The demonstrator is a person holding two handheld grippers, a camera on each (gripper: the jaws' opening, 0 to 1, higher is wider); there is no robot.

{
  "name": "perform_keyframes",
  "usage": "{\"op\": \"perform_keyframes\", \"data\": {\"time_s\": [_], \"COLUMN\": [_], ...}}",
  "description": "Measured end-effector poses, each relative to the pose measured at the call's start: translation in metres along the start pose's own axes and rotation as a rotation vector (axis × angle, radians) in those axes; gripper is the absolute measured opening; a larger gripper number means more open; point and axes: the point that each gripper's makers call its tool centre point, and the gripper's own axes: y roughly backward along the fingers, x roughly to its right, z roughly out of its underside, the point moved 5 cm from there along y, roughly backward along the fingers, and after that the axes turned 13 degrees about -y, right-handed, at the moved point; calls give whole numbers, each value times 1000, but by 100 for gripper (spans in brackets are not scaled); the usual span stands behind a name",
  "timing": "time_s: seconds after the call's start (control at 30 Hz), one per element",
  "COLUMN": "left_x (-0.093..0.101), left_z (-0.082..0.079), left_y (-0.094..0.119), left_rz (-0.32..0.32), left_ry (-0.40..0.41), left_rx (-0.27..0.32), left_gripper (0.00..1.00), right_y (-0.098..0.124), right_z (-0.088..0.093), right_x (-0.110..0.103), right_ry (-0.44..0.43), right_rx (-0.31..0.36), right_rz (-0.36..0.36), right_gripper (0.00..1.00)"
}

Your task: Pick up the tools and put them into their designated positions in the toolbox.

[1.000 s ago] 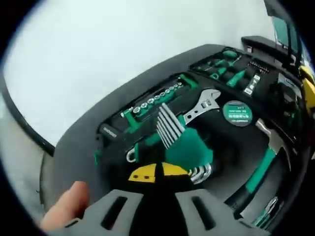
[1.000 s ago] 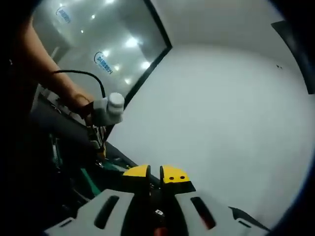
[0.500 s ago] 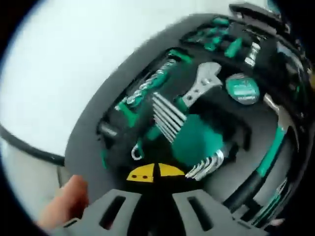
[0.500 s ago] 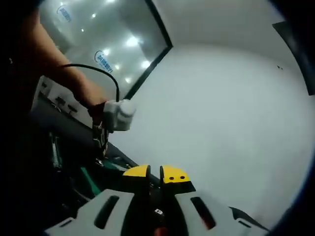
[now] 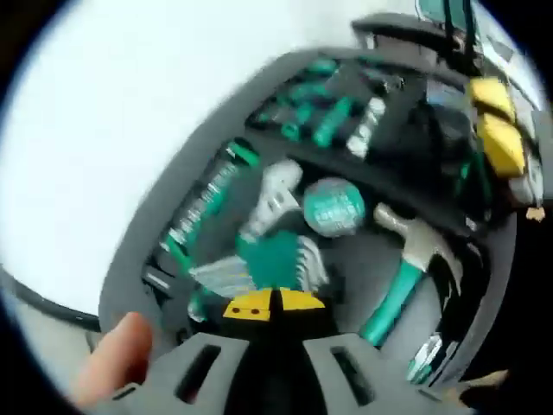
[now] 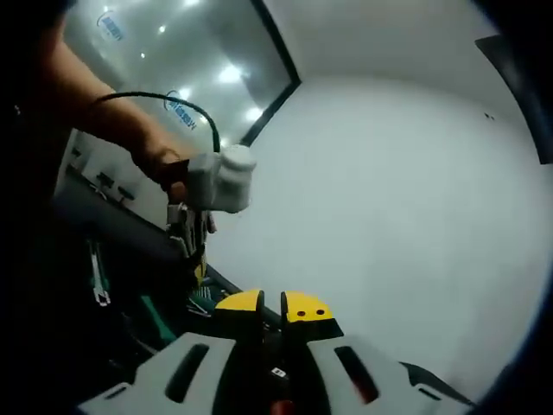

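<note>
In the left gripper view, the left gripper (image 5: 273,302) hangs over the open toolbox (image 5: 138,259), its 2 yellow-tipped jaws pressed together with nothing between them. Just beyond the tips lies the hex key set (image 5: 275,262) in its green holder, resting in the dark foam tray, though the blur hides whether it sits fully in its slot. Far of it lie an adjustable wrench (image 5: 273,201) and, to its right, a round green tape measure (image 5: 334,207). A hammer (image 5: 406,264) with a green handle lies to the right of the tape measure. A row of sockets (image 5: 203,207) runs along the left side of the tray, and green-handled screwdrivers (image 5: 333,121) sit in the far section. A thumb (image 5: 112,361) shows at the near left.

In the right gripper view, the right gripper (image 6: 274,309) has its jaws closed on nothing, above a white tabletop (image 6: 406,216). At the left, a hand (image 6: 160,160) holds the other gripper over the toolbox's dark edge.
</note>
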Motion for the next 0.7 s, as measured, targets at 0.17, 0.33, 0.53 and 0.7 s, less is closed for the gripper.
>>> {"op": "perform_keyframes", "data": {"time_s": [0.17, 0.33, 0.53, 0.7], "left_x": [-21, -19, -26, -30], "left_z": [-11, 24, 13, 25], "left_y": [-30, -66, -64, -56], "left_rz": [-117, -30, -66, -51], "left_ry": [-125, -102, -200, -247], "left_rx": [96, -29, 49, -123], "left_gripper": [3, 2, 2, 2], "right_y": [-1, 0, -2, -1], "right_z": [1, 1, 1, 1], "right_x": [0, 1, 0, 0], "right_ry": [2, 0, 0, 1], "right_rx": [0, -4, -1, 1], "right_rz": [3, -2, 0, -2], "right_gripper": [6, 7, 7, 7]}}
